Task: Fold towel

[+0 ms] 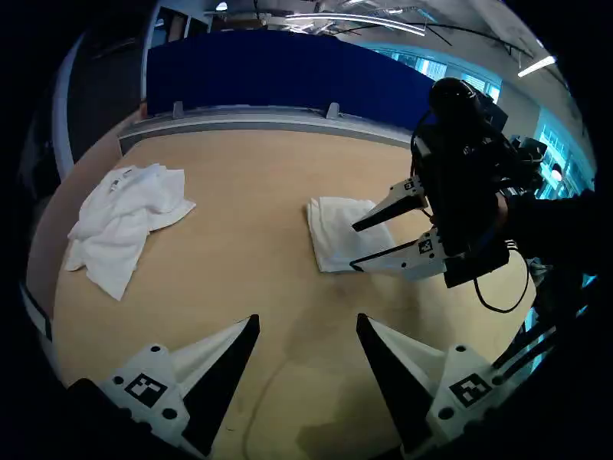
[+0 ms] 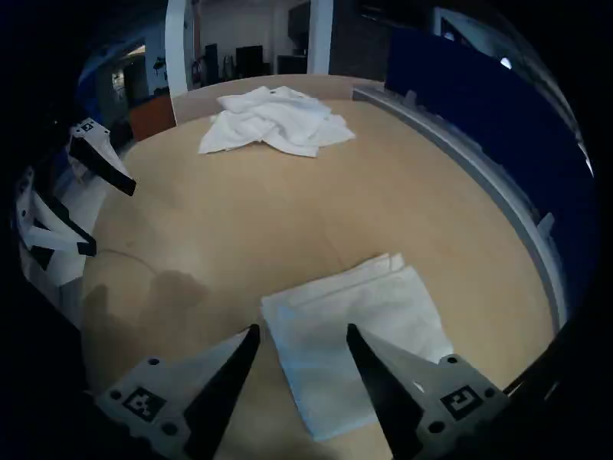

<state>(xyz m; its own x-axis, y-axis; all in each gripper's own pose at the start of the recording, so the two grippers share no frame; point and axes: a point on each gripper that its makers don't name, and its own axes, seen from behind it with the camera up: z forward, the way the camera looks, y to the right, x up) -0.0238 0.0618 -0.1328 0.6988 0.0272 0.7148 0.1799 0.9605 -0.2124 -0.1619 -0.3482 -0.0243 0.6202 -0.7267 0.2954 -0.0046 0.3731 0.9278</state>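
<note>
A pale wooden table spreads across the near ground, with a grey rail along its far edge and a dark blue partition standing just behind that. Strip lights run across the ceiling, and windows show at the far right.

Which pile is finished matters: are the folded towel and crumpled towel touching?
Apart. Left gripper view shows bare table between folded towel and crumpled towel.

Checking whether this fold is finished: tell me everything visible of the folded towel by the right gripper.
The folded towel is white, terry-looking cloth in a neat flat rectangle, stacked layer edges showing at its far corner. It lies on the wooden table, apart from the crumpled pile. The open right gripper hangs over its near edge; contact unclear.
</note>
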